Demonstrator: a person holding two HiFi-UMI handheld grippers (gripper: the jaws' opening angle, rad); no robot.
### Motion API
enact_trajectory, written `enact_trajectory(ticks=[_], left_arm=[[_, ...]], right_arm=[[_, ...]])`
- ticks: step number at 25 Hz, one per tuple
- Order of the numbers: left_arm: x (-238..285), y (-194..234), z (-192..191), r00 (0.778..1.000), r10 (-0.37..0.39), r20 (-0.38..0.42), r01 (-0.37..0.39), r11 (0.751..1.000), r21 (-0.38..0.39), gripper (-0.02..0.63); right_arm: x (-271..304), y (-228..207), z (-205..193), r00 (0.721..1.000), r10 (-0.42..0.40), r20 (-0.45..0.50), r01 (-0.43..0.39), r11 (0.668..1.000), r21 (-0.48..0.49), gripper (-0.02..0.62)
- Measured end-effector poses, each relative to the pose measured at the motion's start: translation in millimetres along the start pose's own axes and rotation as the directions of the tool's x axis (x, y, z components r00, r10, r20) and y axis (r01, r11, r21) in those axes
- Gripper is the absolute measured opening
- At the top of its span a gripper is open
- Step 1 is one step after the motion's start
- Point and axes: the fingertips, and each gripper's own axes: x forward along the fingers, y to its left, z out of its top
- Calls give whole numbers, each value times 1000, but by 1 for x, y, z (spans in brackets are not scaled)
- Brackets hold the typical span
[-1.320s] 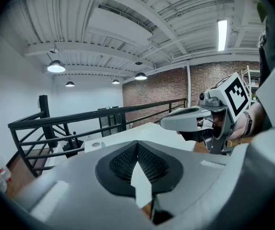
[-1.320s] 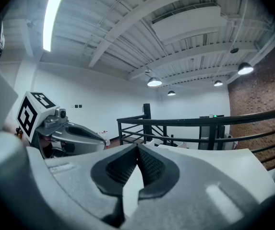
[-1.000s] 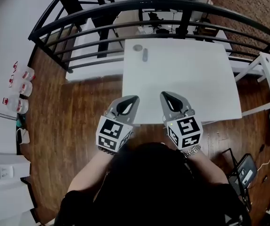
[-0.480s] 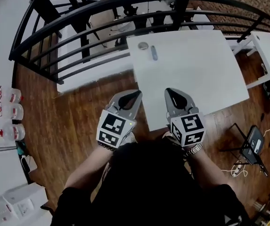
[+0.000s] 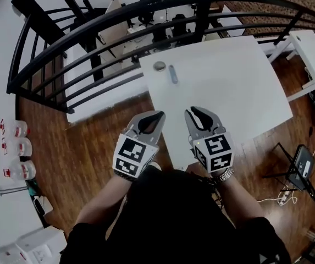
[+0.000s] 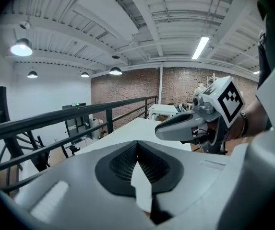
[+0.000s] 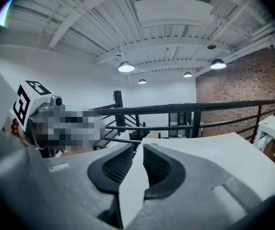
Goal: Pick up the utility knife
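Observation:
The utility knife [image 5: 172, 73], a small grey oblong, lies near the far left corner of the white table [image 5: 228, 92]. Both grippers hover side by side over the table's near edge, far short of the knife. My left gripper [image 5: 159, 115] [image 6: 137, 143] has its tips together with nothing between them. My right gripper [image 5: 191, 111] [image 7: 138, 150] shows a narrow gap down to the tips; its jaws are opening and hold nothing. The left gripper view shows the right gripper [image 6: 185, 126] off to its right. The knife is not in either gripper view.
A small round grey object [image 5: 159, 66] sits just left of the knife. A black curved railing [image 5: 91, 26] runs round the table's far and left sides. A white bench [image 5: 311, 54] stands at the right. Bottles [image 5: 17, 147] stand on the wooden floor at the left.
The head view has swung, so the table and knife sit further left than before. Both grippers have kept side by side at the near edge. The right jaws have parted slightly.

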Motion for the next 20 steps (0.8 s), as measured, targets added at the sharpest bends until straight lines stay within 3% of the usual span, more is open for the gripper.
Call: enact_trajectory(ticks=[7, 10, 14, 20], left_arm=[[49, 28, -12, 994, -75, -79, 76, 997, 6, 17], [73, 55, -18, 986, -130, -99, 136, 989, 54, 17], [102, 90, -32, 966, -222, -128, 236, 966, 106, 17], [134, 133, -51, 935, -313, -164, 334, 935, 119, 17]], right_arm=[[47, -33, -19, 996, -51, -66, 53, 998, 31, 82], [82, -42, -19, 989, -106, -99, 111, 993, 43, 95], [136, -56, -29, 970, -189, -154, 199, 979, 48, 113], [208, -84, -61, 929, -270, -254, 286, 958, 31, 149]])
